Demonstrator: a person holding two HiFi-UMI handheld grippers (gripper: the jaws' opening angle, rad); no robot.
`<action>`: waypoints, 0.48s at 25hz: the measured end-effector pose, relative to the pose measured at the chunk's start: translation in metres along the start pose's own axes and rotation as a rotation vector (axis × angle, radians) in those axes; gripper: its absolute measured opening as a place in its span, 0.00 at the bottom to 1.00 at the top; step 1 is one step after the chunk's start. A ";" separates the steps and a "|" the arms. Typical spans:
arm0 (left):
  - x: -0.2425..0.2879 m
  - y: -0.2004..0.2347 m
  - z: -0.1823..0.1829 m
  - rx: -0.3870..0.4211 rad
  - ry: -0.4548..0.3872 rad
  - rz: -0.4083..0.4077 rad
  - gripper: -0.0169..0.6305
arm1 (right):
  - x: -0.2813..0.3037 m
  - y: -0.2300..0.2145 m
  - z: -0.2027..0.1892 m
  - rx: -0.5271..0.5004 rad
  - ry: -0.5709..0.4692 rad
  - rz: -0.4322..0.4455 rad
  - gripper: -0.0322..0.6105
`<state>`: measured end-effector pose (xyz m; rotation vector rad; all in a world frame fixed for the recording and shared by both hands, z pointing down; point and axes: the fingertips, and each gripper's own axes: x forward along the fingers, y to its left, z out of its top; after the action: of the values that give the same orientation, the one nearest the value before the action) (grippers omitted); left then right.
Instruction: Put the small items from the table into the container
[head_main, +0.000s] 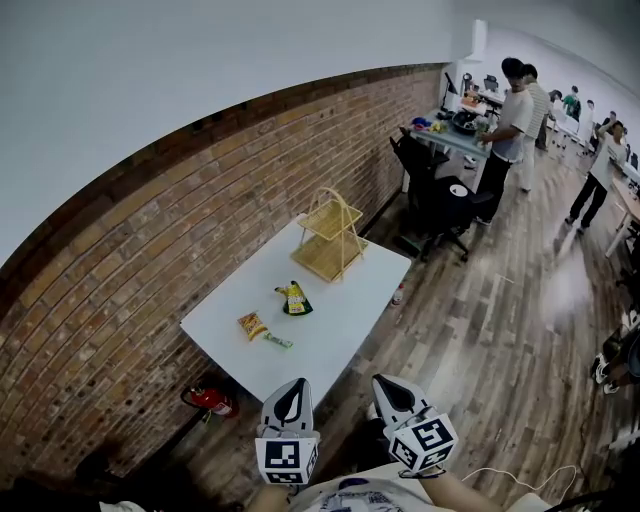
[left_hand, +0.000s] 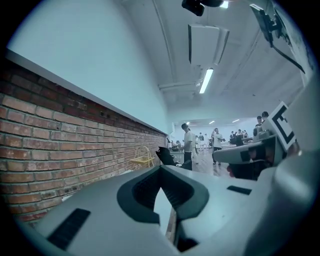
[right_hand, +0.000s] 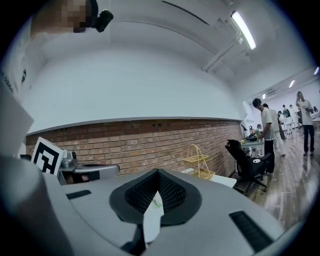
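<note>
**Packets waiting, claws empty**

Both the left claw (head_main: 290, 398) and right claw (head_main: 396, 392) are clenched on nothing. On the white worktop (head_main: 350, 300), the yellow-green snack packet (head_main: 293, 298), orange packet (head_main: 252, 325) and green stick (head_main: 278, 341) lie at seven o'clock from the yellow wire basket (head_main: 328, 240). They are probably light, crinkly and slippery, so pinch an edge seam.

I'm in what looks like a big open-plan office or lab. A long brick wall (head_main: 200, 210) runs under white plaster, with a wood-plank floor (head_main: 500, 330) and strip lights (left_hand: 205, 81) overhead. Past the far corner of the white table (head_main: 345, 335) are black office chairs (head_main: 435, 205) and people (head_main: 512, 120) standing at cluttered desks (head_main: 450, 138).
</note>
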<state>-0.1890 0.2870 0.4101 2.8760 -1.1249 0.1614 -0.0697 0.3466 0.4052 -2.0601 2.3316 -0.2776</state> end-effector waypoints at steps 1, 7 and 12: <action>0.006 0.004 0.000 0.003 0.001 0.015 0.10 | 0.008 -0.005 -0.001 0.001 0.000 0.011 0.08; 0.051 0.031 -0.008 0.003 0.040 0.095 0.10 | 0.072 -0.039 0.000 0.015 0.006 0.085 0.08; 0.104 0.054 -0.010 -0.008 0.074 0.167 0.10 | 0.133 -0.077 0.008 0.029 0.011 0.152 0.08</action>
<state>-0.1502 0.1779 0.4321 2.7419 -1.3474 0.2667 -0.0105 0.2055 0.4223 -1.8603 2.4585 -0.3171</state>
